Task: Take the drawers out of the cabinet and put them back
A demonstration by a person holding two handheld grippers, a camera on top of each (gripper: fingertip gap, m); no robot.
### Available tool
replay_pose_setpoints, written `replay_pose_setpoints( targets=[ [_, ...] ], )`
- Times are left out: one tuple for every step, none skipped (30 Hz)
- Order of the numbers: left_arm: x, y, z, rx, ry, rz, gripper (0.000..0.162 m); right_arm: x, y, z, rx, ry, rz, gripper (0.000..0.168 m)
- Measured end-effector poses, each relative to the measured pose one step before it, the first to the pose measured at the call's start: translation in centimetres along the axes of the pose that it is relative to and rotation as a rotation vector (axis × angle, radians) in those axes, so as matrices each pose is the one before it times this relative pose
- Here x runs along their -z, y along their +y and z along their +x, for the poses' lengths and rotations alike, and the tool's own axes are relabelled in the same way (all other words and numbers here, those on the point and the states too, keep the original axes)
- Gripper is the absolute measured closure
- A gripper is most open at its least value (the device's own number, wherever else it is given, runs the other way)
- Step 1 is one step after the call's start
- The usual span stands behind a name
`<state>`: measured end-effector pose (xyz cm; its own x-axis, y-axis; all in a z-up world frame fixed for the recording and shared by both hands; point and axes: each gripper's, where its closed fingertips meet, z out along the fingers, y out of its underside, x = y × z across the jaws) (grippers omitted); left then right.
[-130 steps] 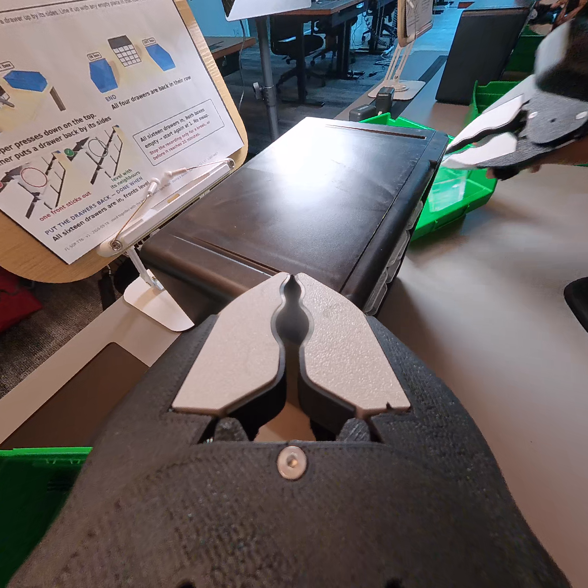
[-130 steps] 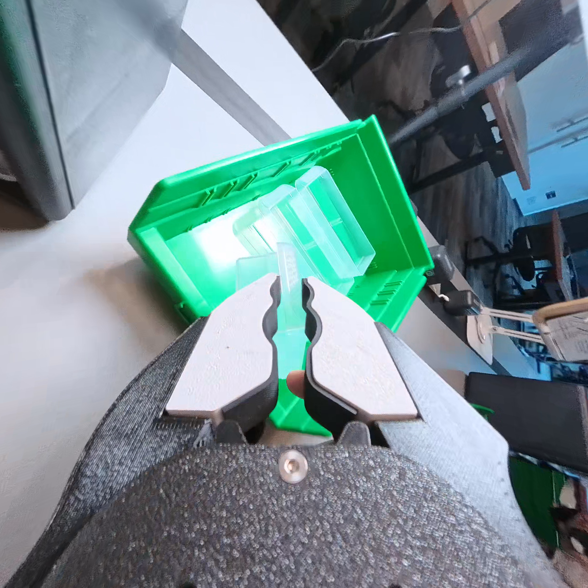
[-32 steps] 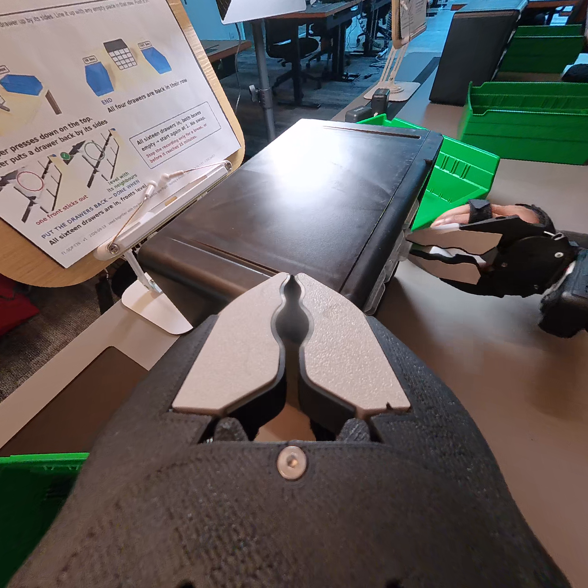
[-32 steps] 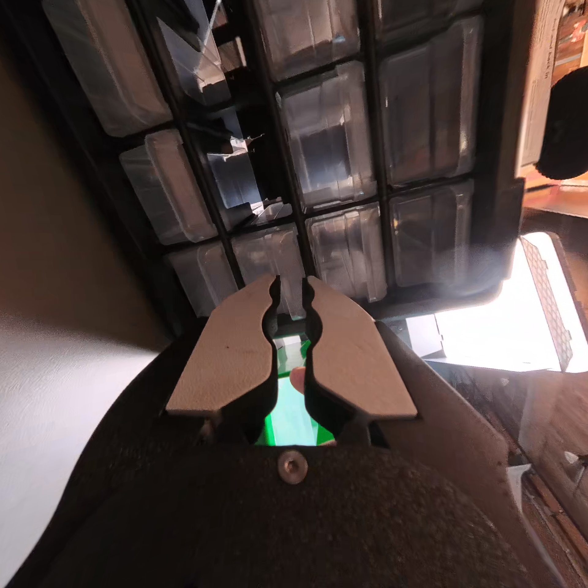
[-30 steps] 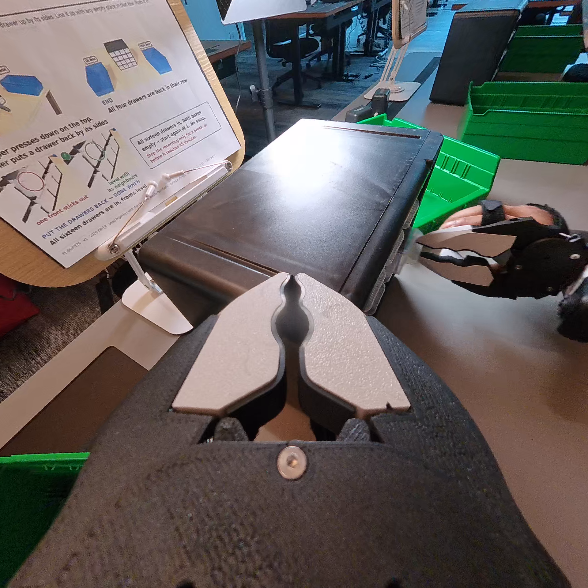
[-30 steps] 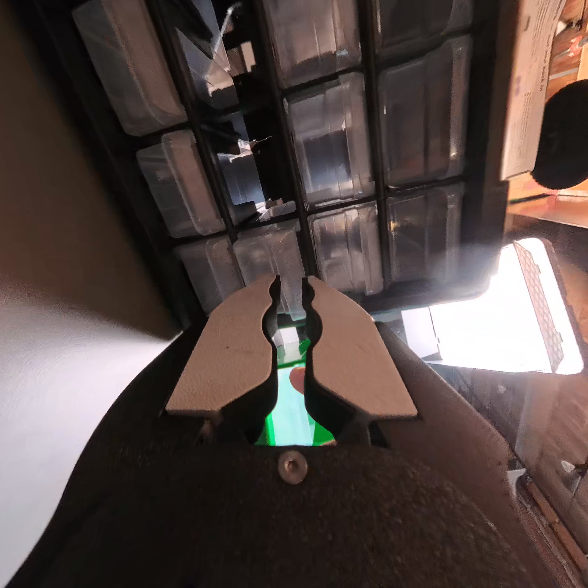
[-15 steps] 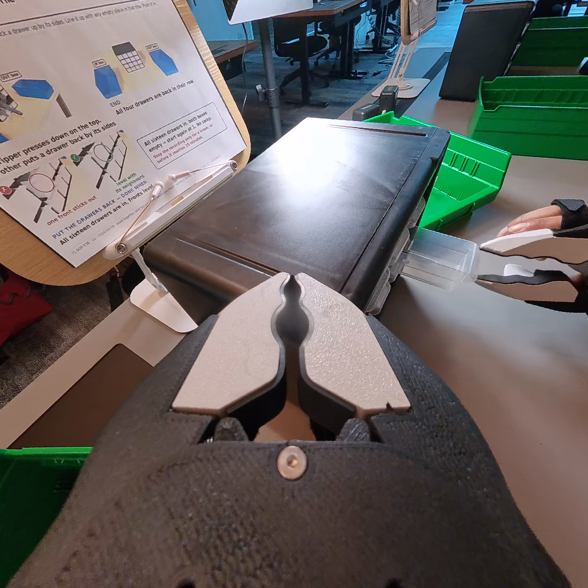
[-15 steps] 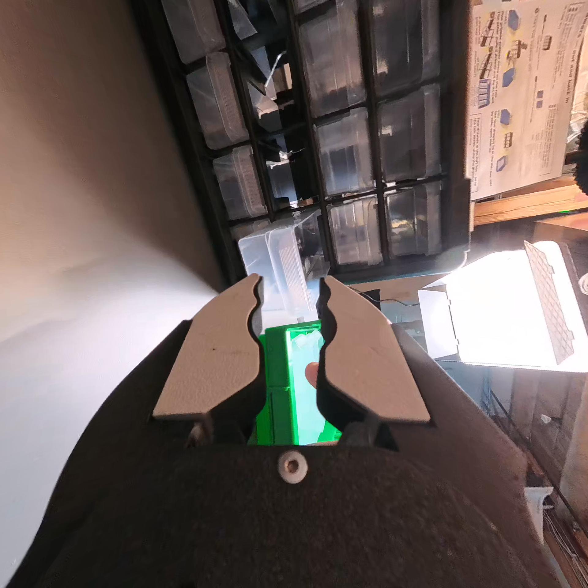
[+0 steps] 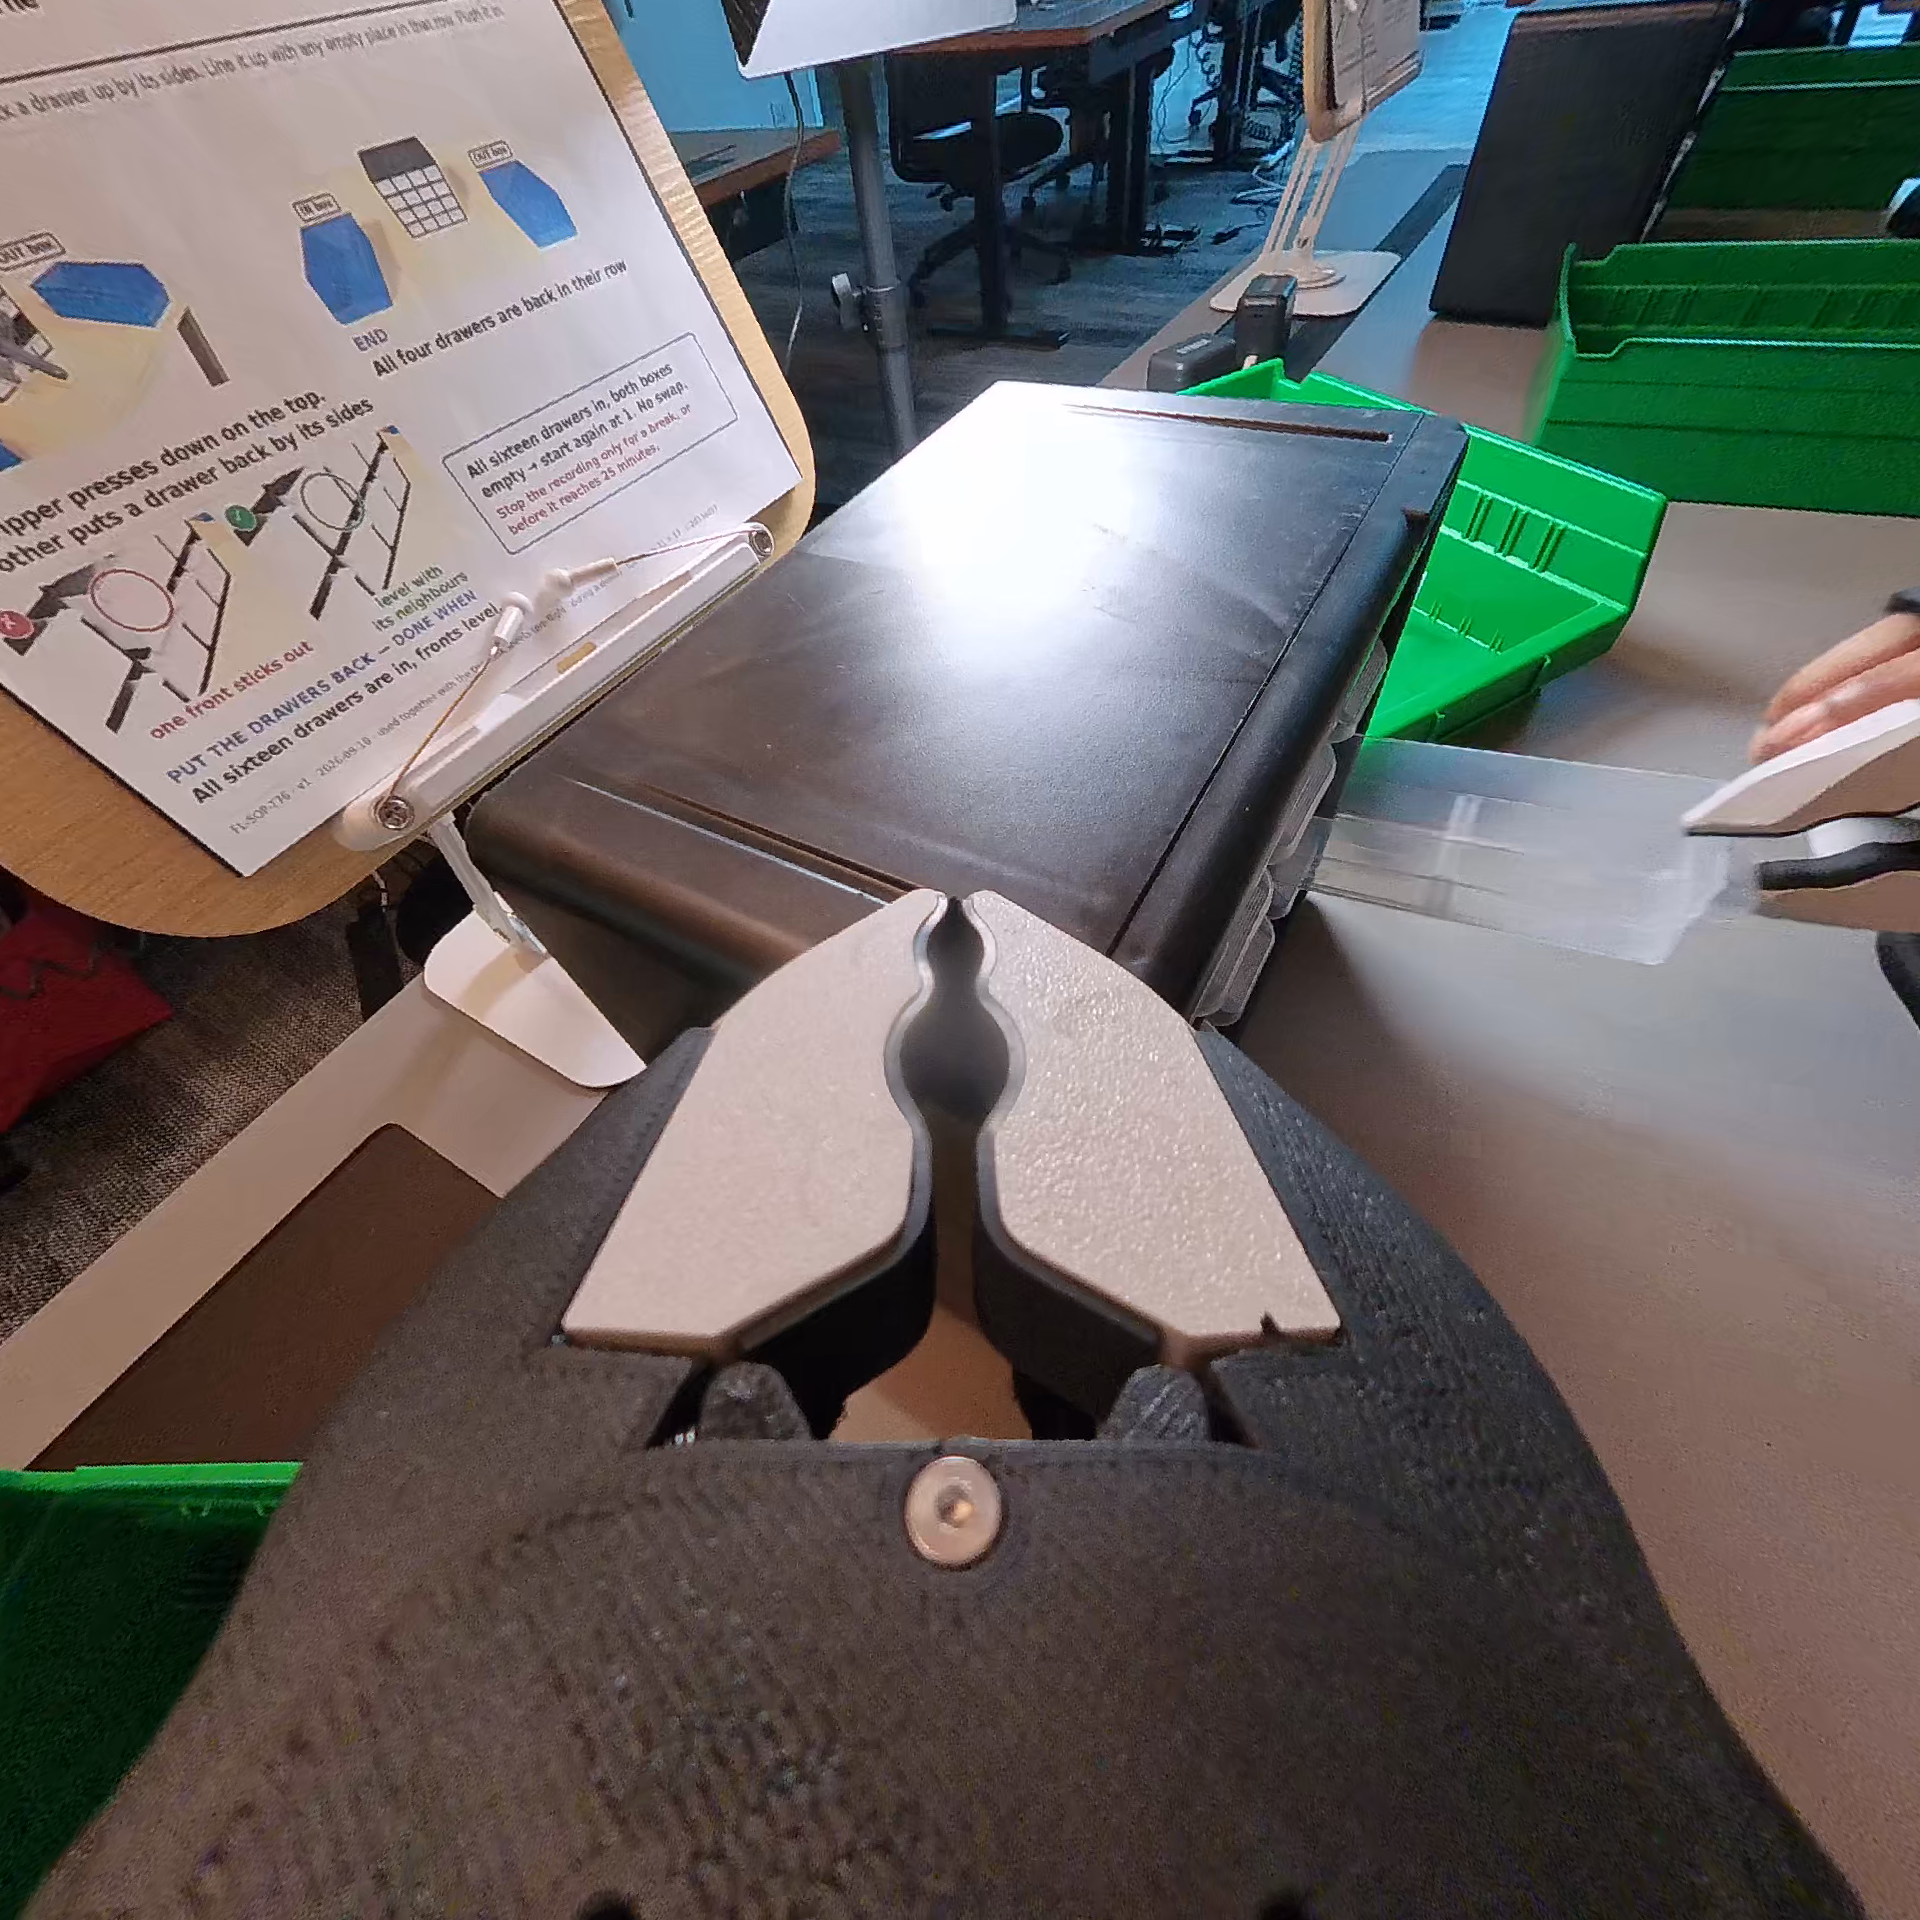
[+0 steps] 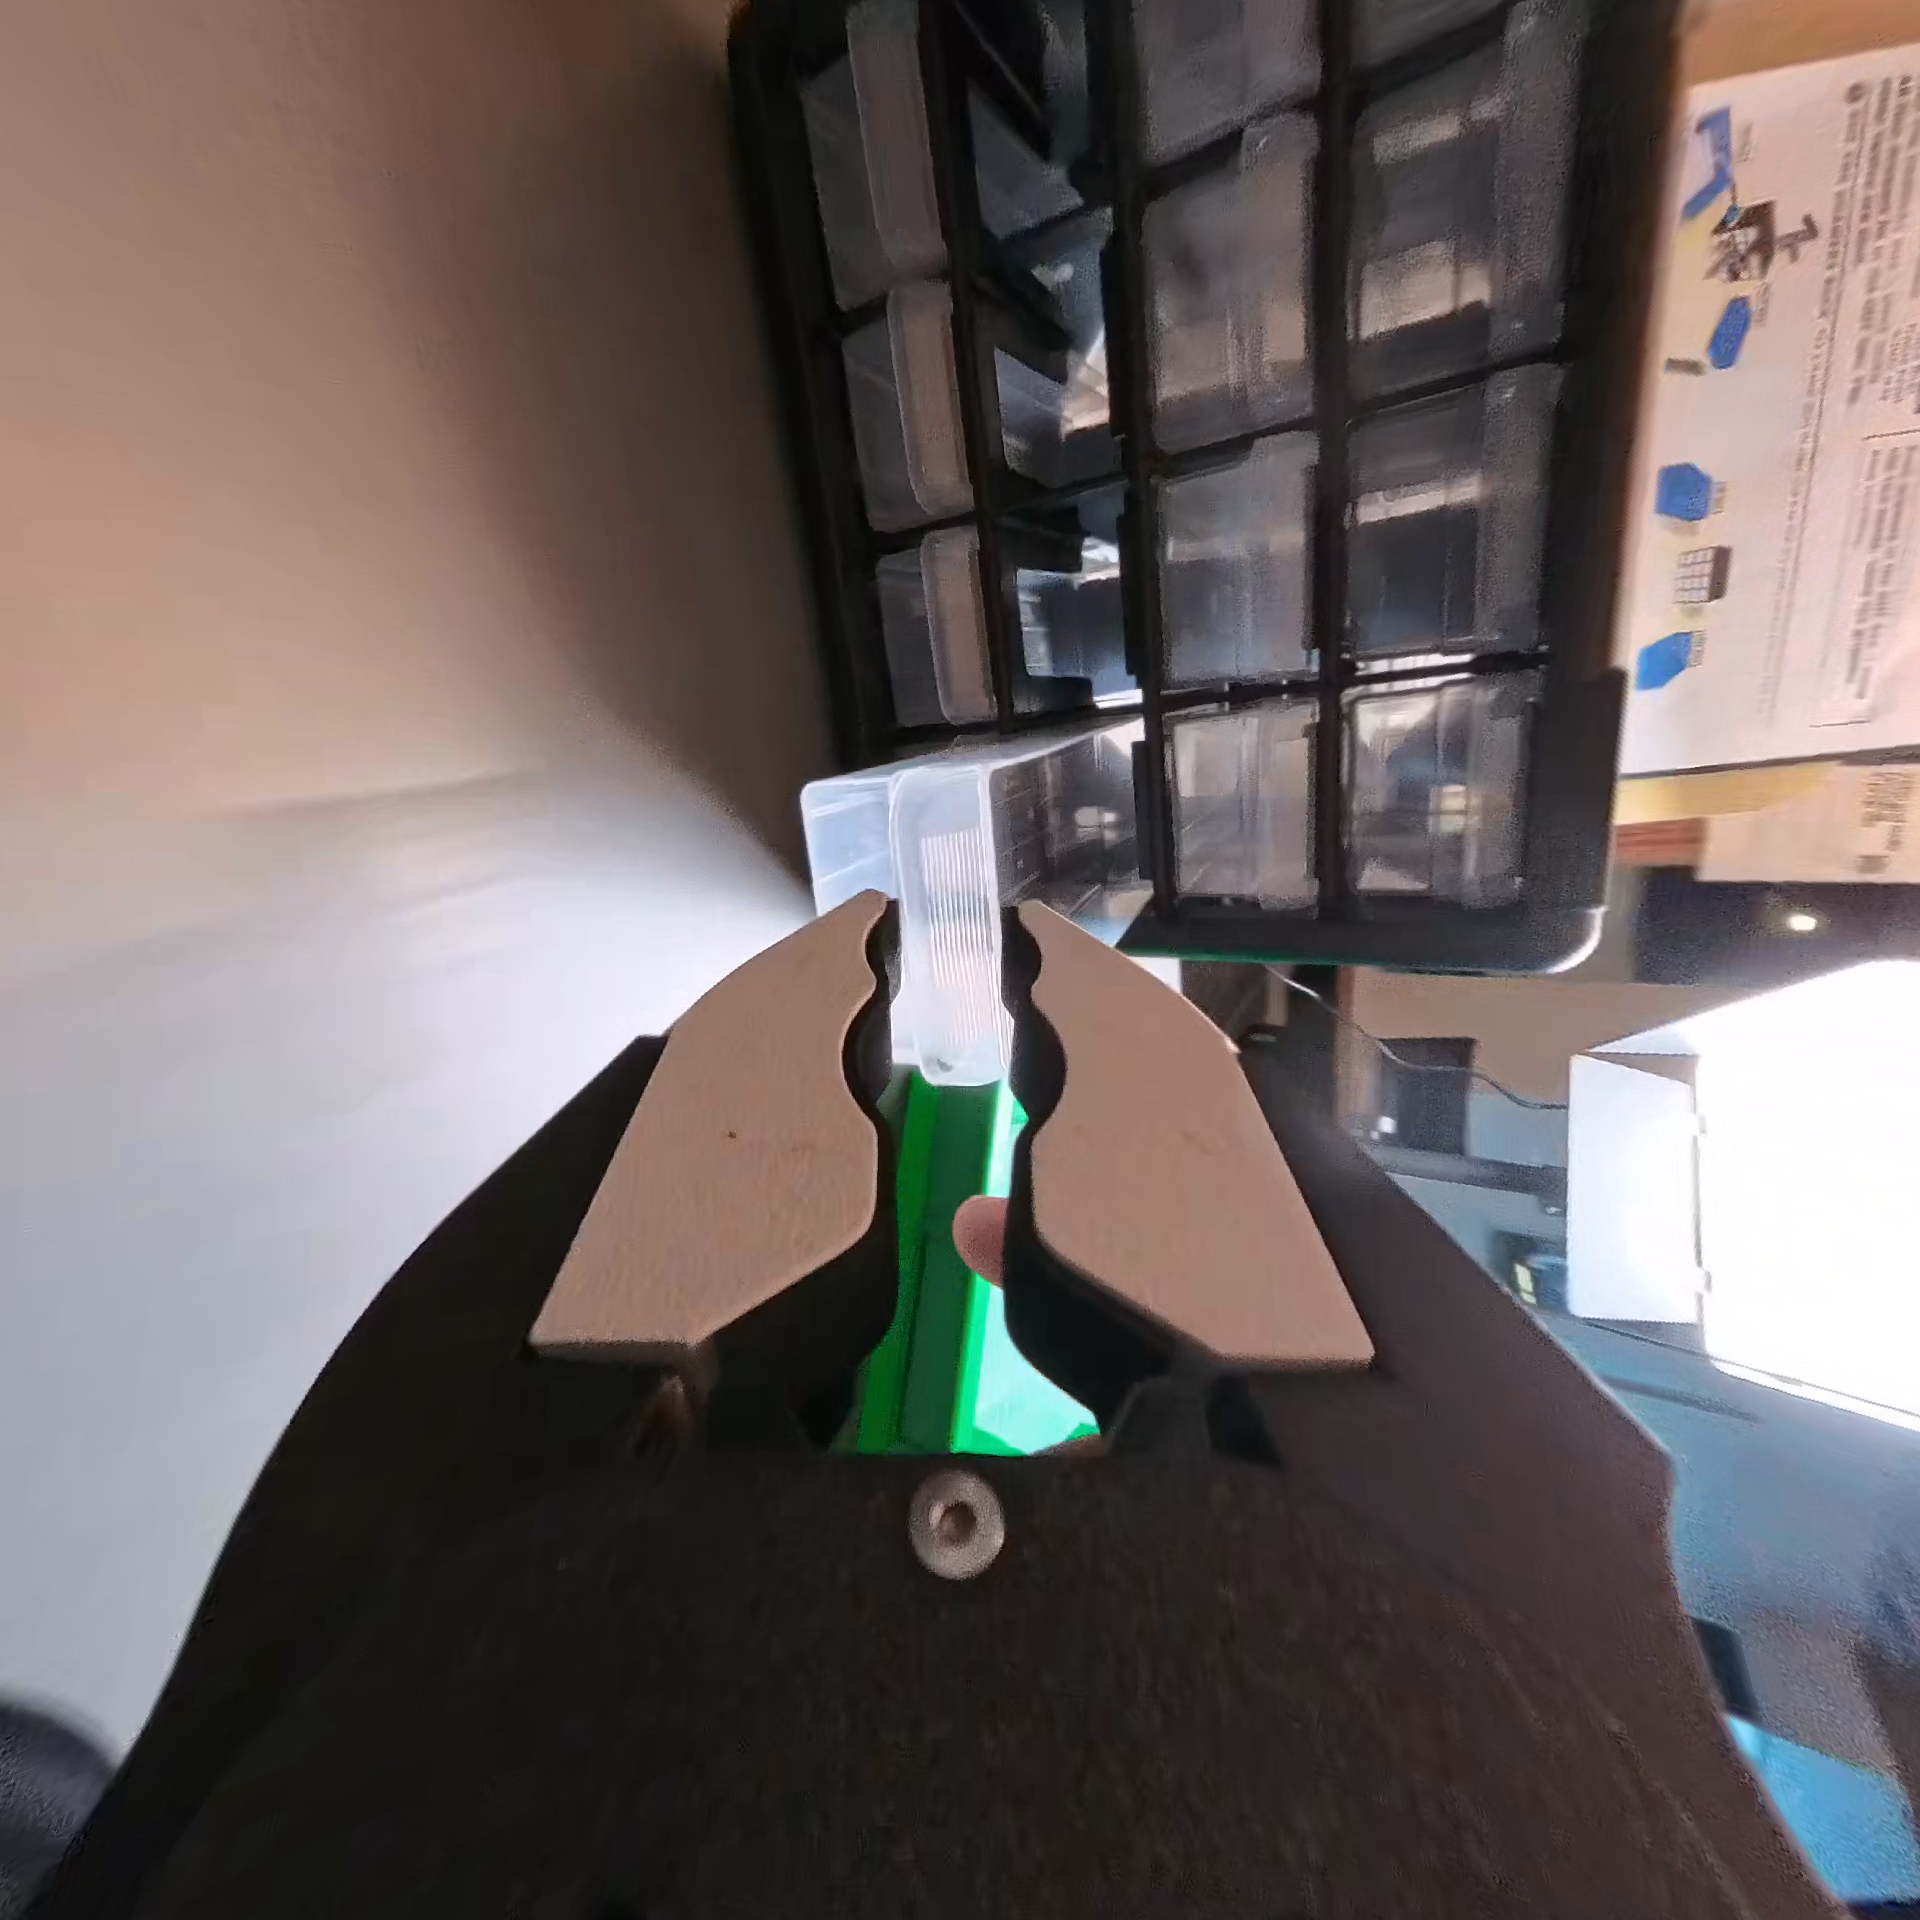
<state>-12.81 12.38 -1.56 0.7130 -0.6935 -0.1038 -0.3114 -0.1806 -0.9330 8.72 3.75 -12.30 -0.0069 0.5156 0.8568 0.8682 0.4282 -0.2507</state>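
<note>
The black drawer cabinet [image 9: 987, 644] stands on the table; its front with clear drawers shows in the right wrist view [image 10: 1351, 468], turned sideways. My right gripper [image 10: 951, 920] is shut on the handle tab of a clear drawer [image 10: 940, 842], which sticks far out of its slot at the cabinet's end. The left wrist view shows that drawer [image 9: 1507, 842] held level above the table by the right gripper [image 9: 1756, 847]. My left gripper [image 9: 951, 914] is shut and empty at the near edge of the cabinet top. Some slots [image 10: 1049, 312] are empty.
A green bin [image 9: 1507, 613] lies behind the cabinet, with more green bins [image 9: 1745, 374] farther back and one at the lower left [image 9: 94, 1621]. An instruction sheet on a stand [image 9: 343, 436] is left of the cabinet. Bare table [image 9: 1610, 1195] lies in front.
My right gripper has closed on the drawer's handle and drawn back from the cabinet, sliding the drawer far out. My left gripper has stayed shut at the cabinet top.
</note>
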Motion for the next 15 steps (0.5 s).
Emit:
replay_pose_setpoints(
  targets=[
    [-0.006,-0.009,-0.003,-0.0008,-0.0008,-0.0005,0.162,0.885,-0.234,0.062,-0.0308,-0.0351,0.0099,0.15],
    [0.001,0.004,0.001,-0.0016,-0.0018,-0.0008,0.162,0.88,-0.329,0.061,-0.0508,-0.0414,0.0154,0.151],
    [0.004,0.006,-0.005,-0.0022,-0.003,-0.0011,0.162,0.927,-0.531,0.166,-0.0571,-0.0352,0.0287,0.151],
    [0.01,-0.001,-0.002,-0.0023,-0.0037,-0.0013,0.162,0.951,-0.583,0.27,-0.0498,-0.0269,0.0311,0.151],
    [-0.001,0.006,-0.01,-0.0022,-0.0039,-0.0013,0.162,0.922,-0.527,0.356,-0.0452,-0.0223,0.0238,0.151],
    [0.009,-0.004,-0.001,-0.0019,-0.0038,-0.0011,0.162,0.884,-0.51,0.54,-0.0481,-0.0128,0.0203,0.151],
    [0.003,0.004,-0.008,-0.0016,-0.0035,-0.0009,0.162,0.839,-0.352,0.594,-0.0519,-0.0132,0.0098,0.151],
    [0.009,0.003,0.001,-0.0016,-0.0034,-0.0007,0.162,0.798,-0.114,0.493,-0.0556,-0.0248,-0.0076,0.151],
    [0.001,0.0,-0.002,-0.0015,-0.0032,-0.0006,0.162,0.755,0.007,0.489,-0.0604,-0.0263,-0.0146,0.151],
    [0.012,-0.004,-0.008,-0.0013,-0.003,-0.0008,0.162,0.728,0.0,0.548,-0.0572,-0.0215,-0.0115,0.151],
    [-0.001,0.003,0.002,-0.0018,-0.0032,-0.0011,0.162,0.655,0.115,0.595,-0.0561,-0.0169,-0.0166,0.151],
    [0.005,-0.002,-0.012,-0.0032,-0.0034,-0.0015,0.162,0.557,0.249,0.661,-0.0492,-0.0105,-0.0263,0.151],
    [-0.002,0.006,-0.008,-0.004,-0.0033,-0.0017,0.162,0.465,0.198,0.812,-0.0376,0.0021,-0.0192,0.151],
    [0.001,-0.003,-0.002,-0.0036,-0.003,-0.0016,0.162,0.326,0.27,0.829,-0.0301,0.0065,-0.0196,0.151],
    [0.002,0.006,0.004,-0.0027,-0.0025,-0.0014,0.162,0.151,0.487,0.898,-0.0316,0.0111,-0.0347,0.151]
  ],
)
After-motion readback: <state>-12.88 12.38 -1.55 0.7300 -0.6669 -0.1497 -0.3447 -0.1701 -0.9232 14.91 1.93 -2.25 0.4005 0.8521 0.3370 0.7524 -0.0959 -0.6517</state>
